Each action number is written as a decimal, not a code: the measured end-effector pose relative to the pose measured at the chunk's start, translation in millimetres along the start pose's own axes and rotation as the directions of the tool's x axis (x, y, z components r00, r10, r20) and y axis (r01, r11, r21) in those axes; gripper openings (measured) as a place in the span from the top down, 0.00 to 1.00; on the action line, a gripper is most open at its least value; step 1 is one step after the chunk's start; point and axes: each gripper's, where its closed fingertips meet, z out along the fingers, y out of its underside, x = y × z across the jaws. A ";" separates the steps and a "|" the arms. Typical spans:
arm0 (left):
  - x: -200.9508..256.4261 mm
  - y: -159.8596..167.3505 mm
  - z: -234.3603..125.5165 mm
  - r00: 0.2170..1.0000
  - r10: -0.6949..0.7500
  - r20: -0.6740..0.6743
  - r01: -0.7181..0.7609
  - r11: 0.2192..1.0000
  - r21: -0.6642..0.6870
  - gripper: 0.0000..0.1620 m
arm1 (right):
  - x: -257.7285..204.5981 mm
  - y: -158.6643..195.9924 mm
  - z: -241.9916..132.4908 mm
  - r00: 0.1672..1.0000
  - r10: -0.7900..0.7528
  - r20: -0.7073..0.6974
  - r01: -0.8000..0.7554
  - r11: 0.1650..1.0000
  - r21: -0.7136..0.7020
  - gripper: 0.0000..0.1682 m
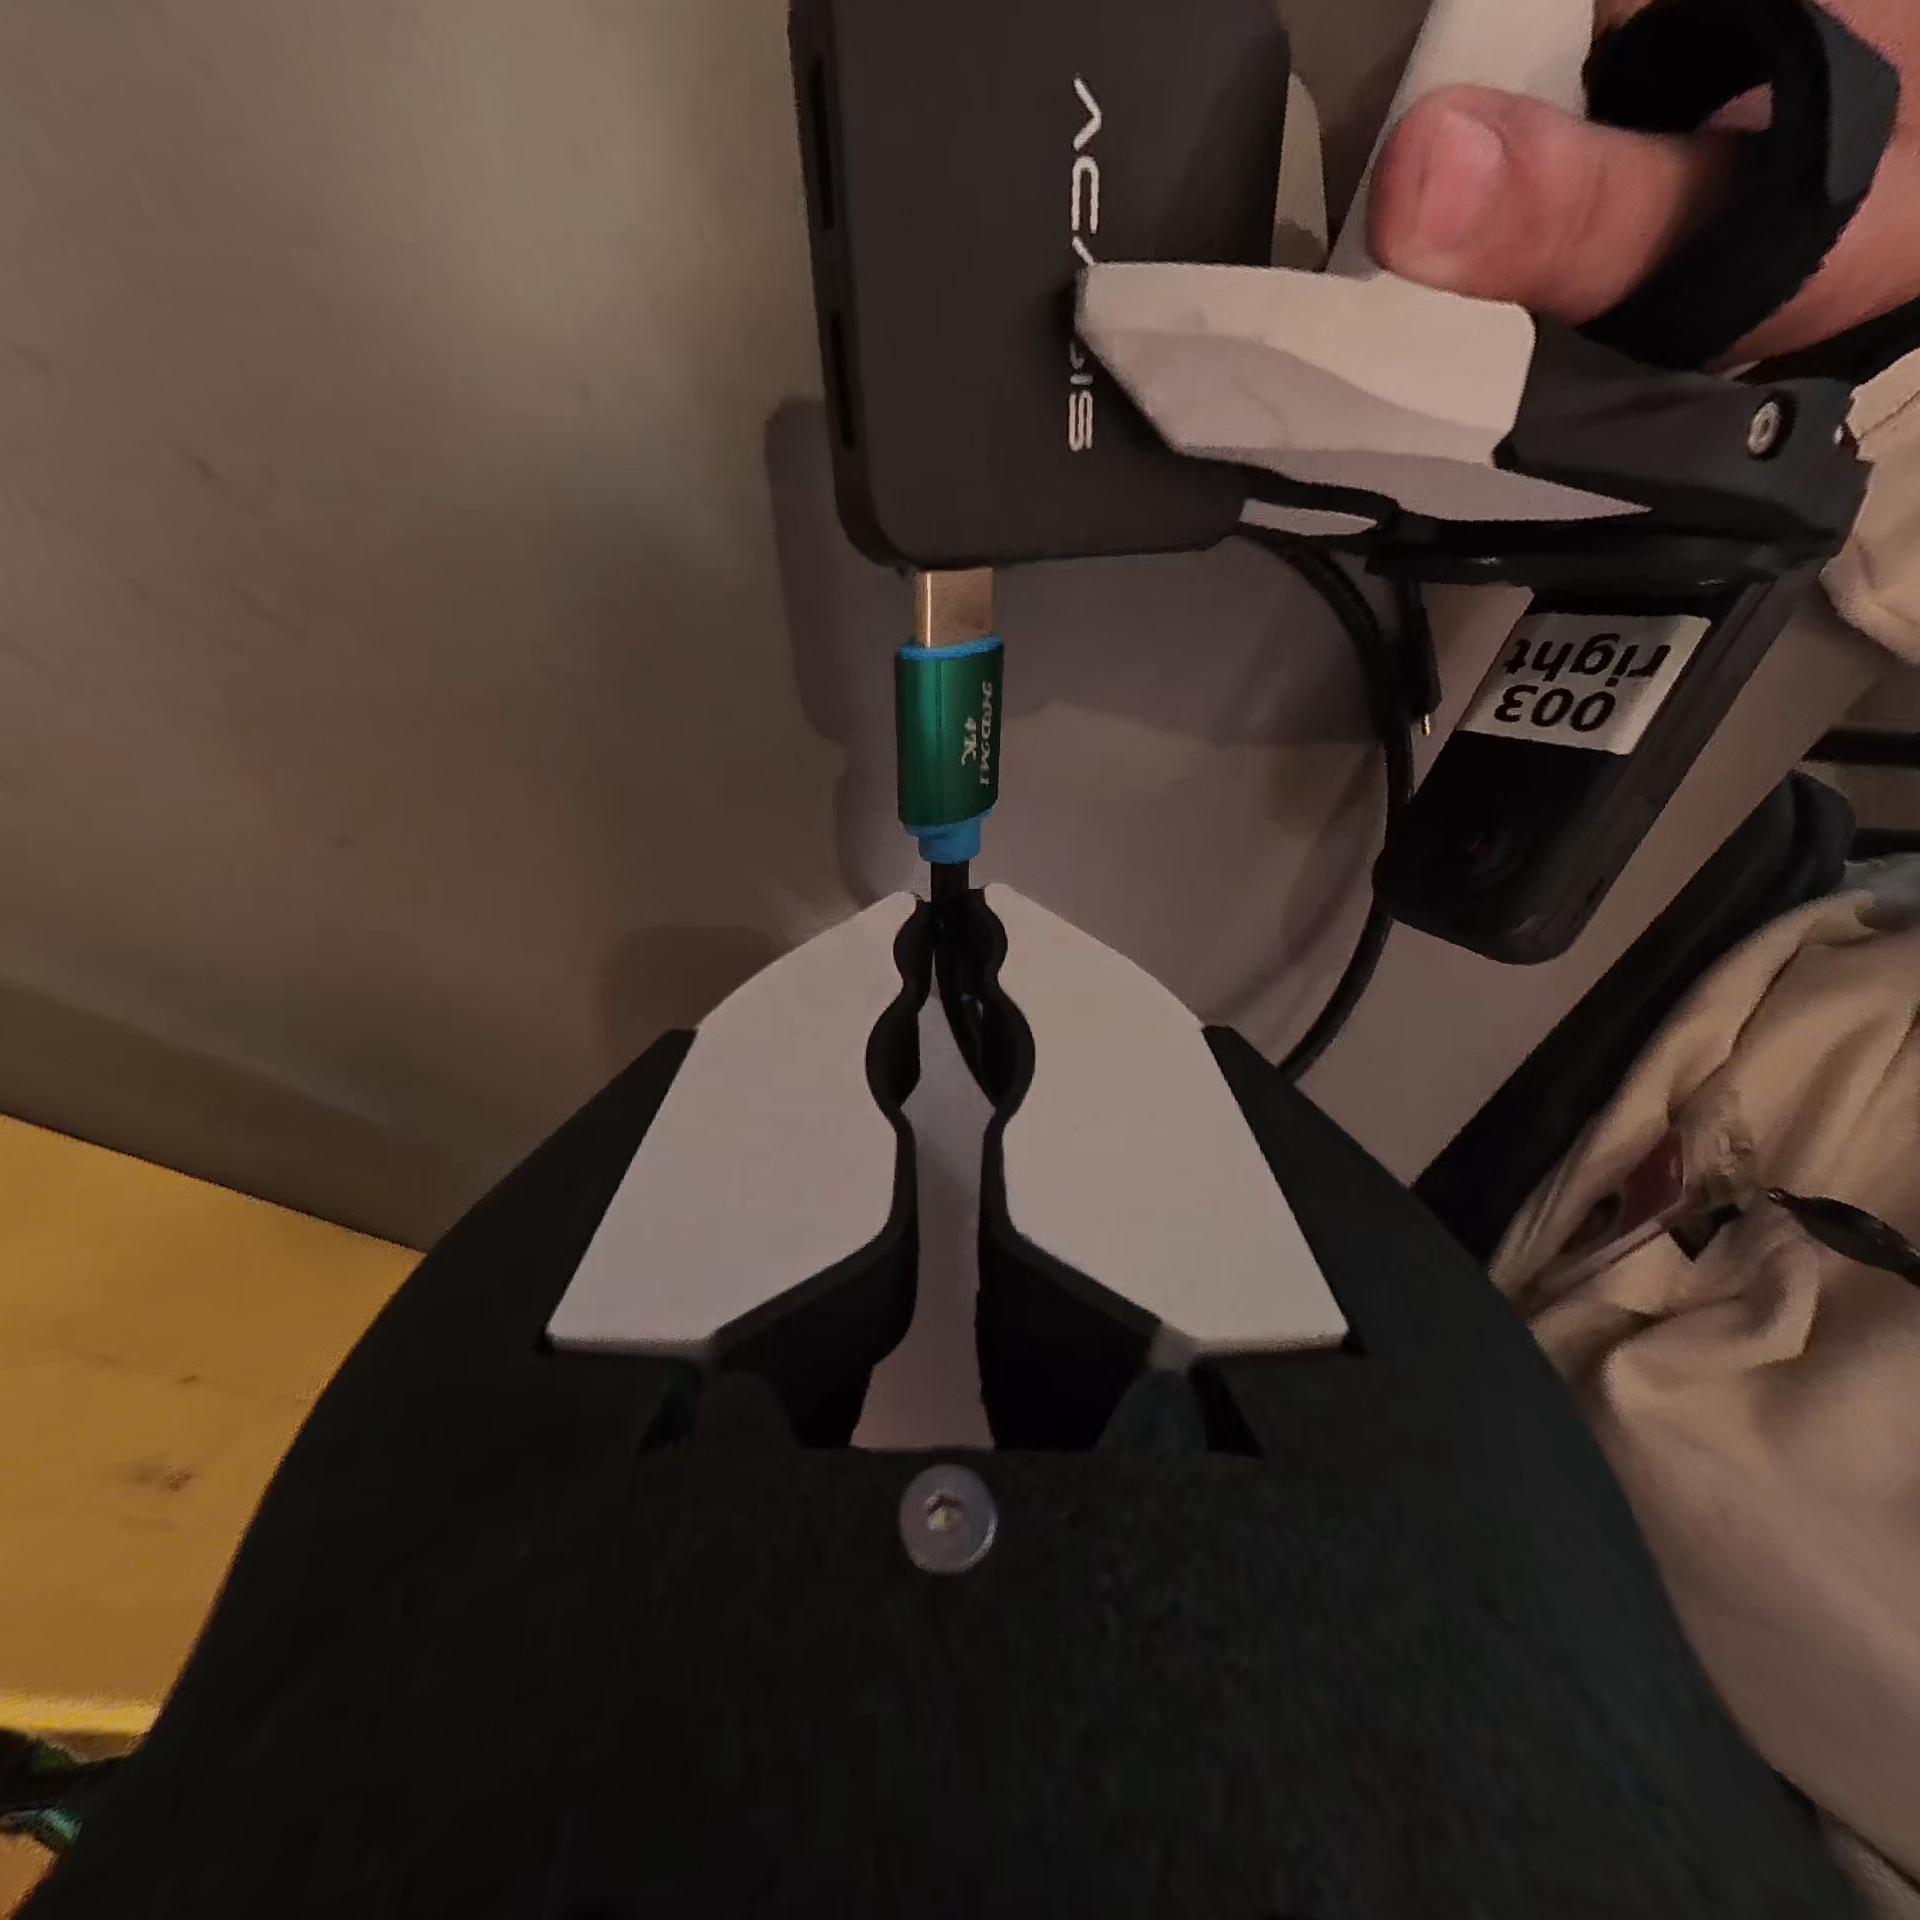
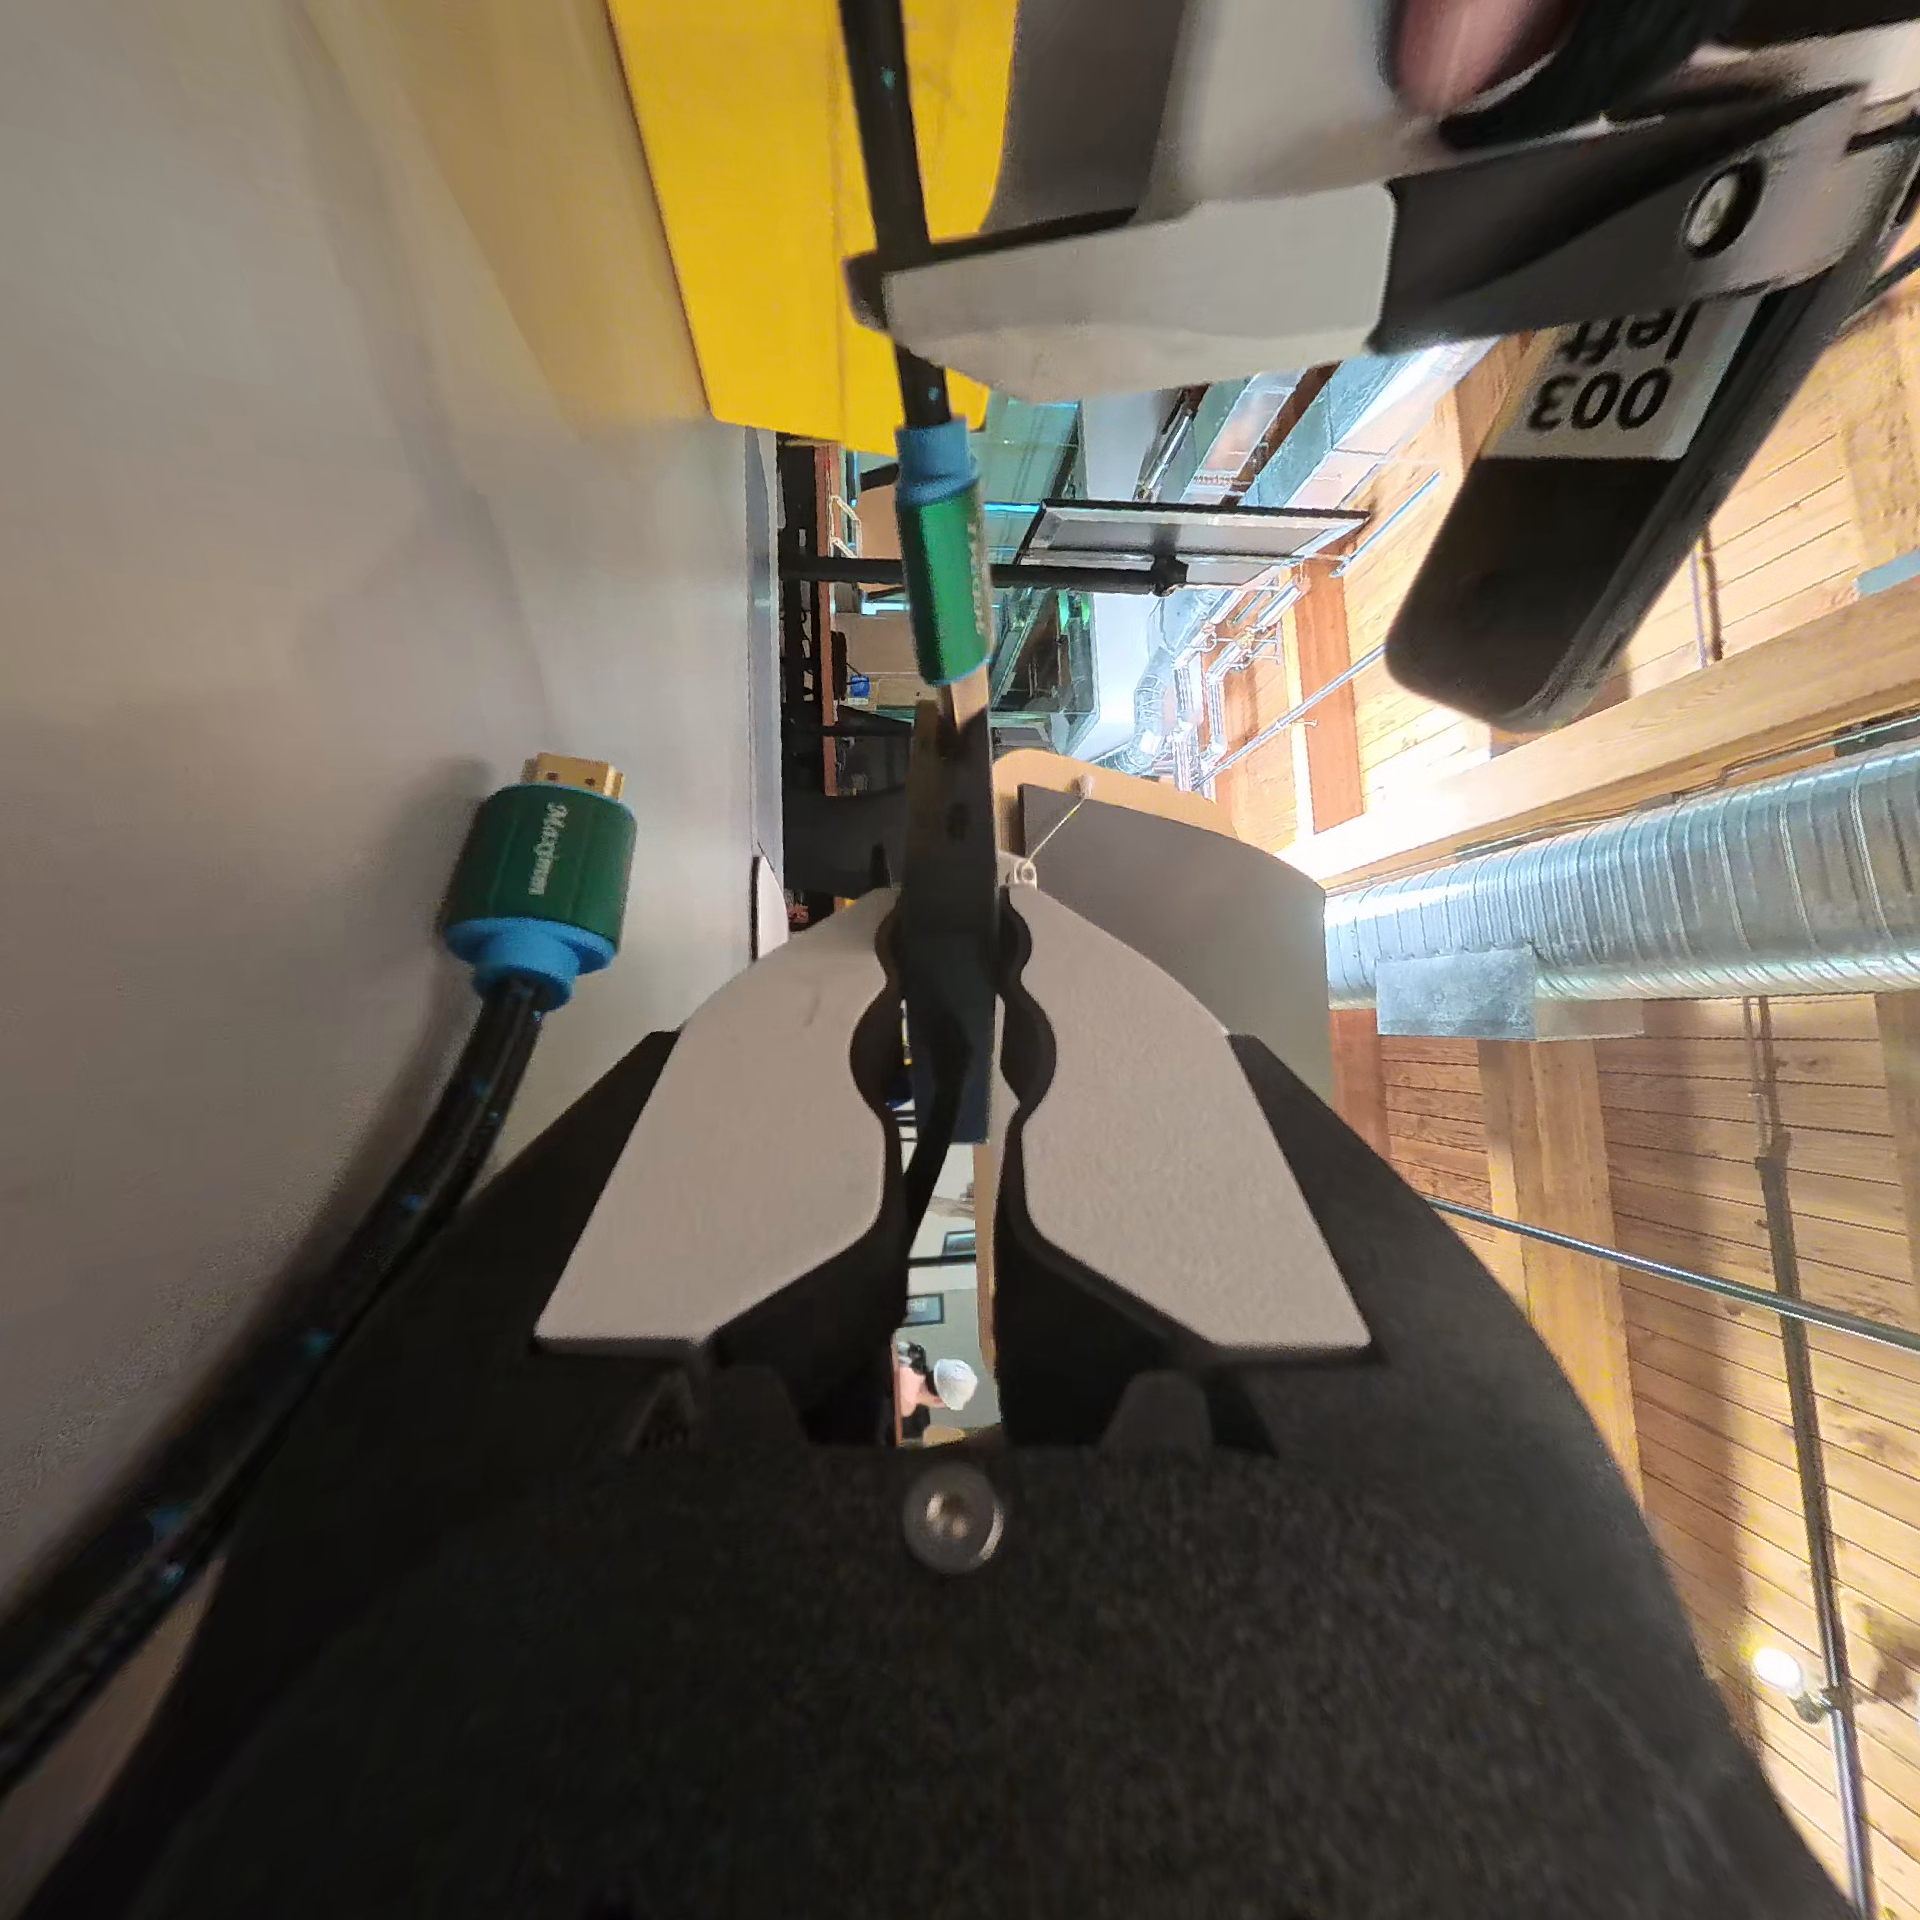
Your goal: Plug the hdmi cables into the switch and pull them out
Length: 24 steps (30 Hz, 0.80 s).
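In the left wrist view the black switch [image 1: 987, 260] hangs above. A green HDMI plug [image 1: 948, 740] with blue ends points up into the switch's near edge, and part of its metal tip still shows. My left gripper [image 1: 951, 899] is shut on the black cable just behind that plug. The right gripper's white fingers [image 1: 1299, 353] clamp the switch from the right. In the right wrist view my right gripper [image 2: 951, 904] is shut on the switch [image 2: 951, 821], seen edge-on. The same plug [image 2: 940, 582] meets its far end. The left gripper's finger [image 2: 1143, 301] pinches the cable [image 2: 883, 156].
A second HDMI cable with a green plug and gold tip [image 2: 540, 873] lies loose on the white table [image 2: 260, 520]. A yellow box [image 2: 810, 156] stands beyond. A person's thumb [image 1: 1475, 187] and beige clothing [image 1: 1714, 1247] are at the right. Left tips to right tips: about 8 cm.
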 end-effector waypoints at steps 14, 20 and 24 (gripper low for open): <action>15.2 -7.2 12.2 0.971 -0.105 -0.217 0.110 0.994 0.012 0.96 | 2.0 3.8 1.0 1.000 0.013 -0.001 -0.013 1.000 -0.023 0.92; 17.9 -9.1 7.2 0.938 -0.145 -0.315 0.163 0.986 0.032 0.96 | 10.1 2.8 -1.8 0.999 0.016 -0.041 -0.017 1.000 -0.007 0.92; 33.0 -3.8 -1.0 0.882 -0.150 -0.447 0.153 0.988 -0.030 0.96 | 19.2 -3.2 -5.1 0.994 -0.026 -0.106 0.029 0.999 0.025 0.92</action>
